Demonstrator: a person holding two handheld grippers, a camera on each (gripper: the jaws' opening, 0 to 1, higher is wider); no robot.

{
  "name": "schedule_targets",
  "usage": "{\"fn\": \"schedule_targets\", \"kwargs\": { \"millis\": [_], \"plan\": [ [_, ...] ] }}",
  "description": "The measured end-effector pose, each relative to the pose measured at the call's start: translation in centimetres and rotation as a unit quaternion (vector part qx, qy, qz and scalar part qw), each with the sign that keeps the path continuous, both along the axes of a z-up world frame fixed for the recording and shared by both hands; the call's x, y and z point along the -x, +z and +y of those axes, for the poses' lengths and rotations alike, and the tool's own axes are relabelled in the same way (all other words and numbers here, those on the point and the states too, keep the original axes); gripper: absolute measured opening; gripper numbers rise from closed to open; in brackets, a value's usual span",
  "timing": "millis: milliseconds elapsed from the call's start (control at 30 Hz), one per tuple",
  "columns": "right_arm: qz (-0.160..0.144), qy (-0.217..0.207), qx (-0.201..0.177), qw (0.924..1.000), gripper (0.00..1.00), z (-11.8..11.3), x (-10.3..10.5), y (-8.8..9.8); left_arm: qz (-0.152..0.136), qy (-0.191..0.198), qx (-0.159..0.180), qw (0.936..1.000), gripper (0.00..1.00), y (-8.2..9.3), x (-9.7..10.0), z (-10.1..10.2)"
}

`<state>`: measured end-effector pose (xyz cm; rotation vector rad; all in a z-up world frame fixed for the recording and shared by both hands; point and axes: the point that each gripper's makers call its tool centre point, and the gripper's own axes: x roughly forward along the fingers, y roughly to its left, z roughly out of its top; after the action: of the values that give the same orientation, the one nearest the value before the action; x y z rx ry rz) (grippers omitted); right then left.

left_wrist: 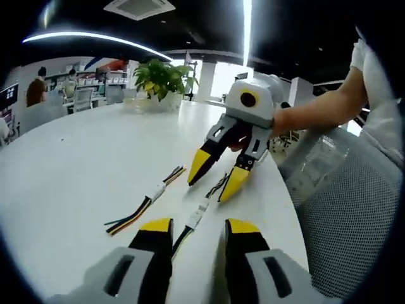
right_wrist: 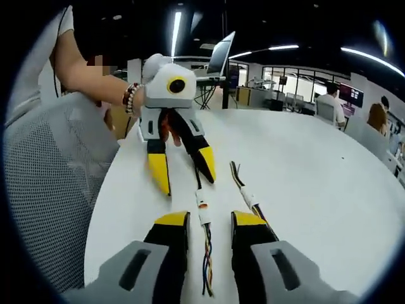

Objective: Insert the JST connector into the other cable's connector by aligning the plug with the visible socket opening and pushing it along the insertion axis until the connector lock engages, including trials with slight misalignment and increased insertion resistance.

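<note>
Two thin multi-colour cables lie on the white table point(left_wrist: 76, 164). The nearer cable's white connector point(left_wrist: 196, 215) point(right_wrist: 203, 214) has wires running out of both ends and lies between the two facing grippers. My left gripper point(left_wrist: 200, 228) point(right_wrist: 183, 178) is open, its yellow-tipped jaws straddling that cable's dark wires. My right gripper point(right_wrist: 209, 220) point(left_wrist: 214, 180) is open too, jaws either side of the same cable from the opposite end. The second cable, with its own white connector point(left_wrist: 156, 190) point(right_wrist: 249, 200), lies alongside and apart from both grippers.
A grey mesh chair point(left_wrist: 354, 209) point(right_wrist: 44, 190) stands at the table's curved edge beside the person's arms. At the far end of the table sits a potted plant point(left_wrist: 158, 79). A laptop on a stand point(right_wrist: 221, 54) and seated people are in the background.
</note>
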<state>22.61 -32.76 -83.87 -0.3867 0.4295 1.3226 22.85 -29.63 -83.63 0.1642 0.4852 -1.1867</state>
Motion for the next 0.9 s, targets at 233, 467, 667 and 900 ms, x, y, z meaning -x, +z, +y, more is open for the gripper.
{"fn": "schedule_targets", "kwargs": {
  "millis": [233,467,667,900],
  "plan": [
    [0.001,0.007,0.013,0.9999,0.17,-0.03,0.22,-0.71,-0.008,-0.005,-0.014,0.9999,0.12,-0.71,-0.14,-0.12],
    [0.002,0.011,0.013,0.9998,0.14,0.04,0.36,-1.02,-0.023,-0.014,-0.023,0.9994,0.05,-0.71,-0.32,-0.01],
    [0.003,0.010,0.010,0.9999,0.10,0.00,0.28,-1.08,-0.034,-0.027,-0.026,0.9987,0.00,-0.80,-0.50,-0.14],
    [0.012,0.010,0.001,0.9999,0.05,0.12,0.32,-1.10,-0.040,-0.050,-0.035,0.9974,0.00,-0.89,-0.30,-0.67]
  ]
}}
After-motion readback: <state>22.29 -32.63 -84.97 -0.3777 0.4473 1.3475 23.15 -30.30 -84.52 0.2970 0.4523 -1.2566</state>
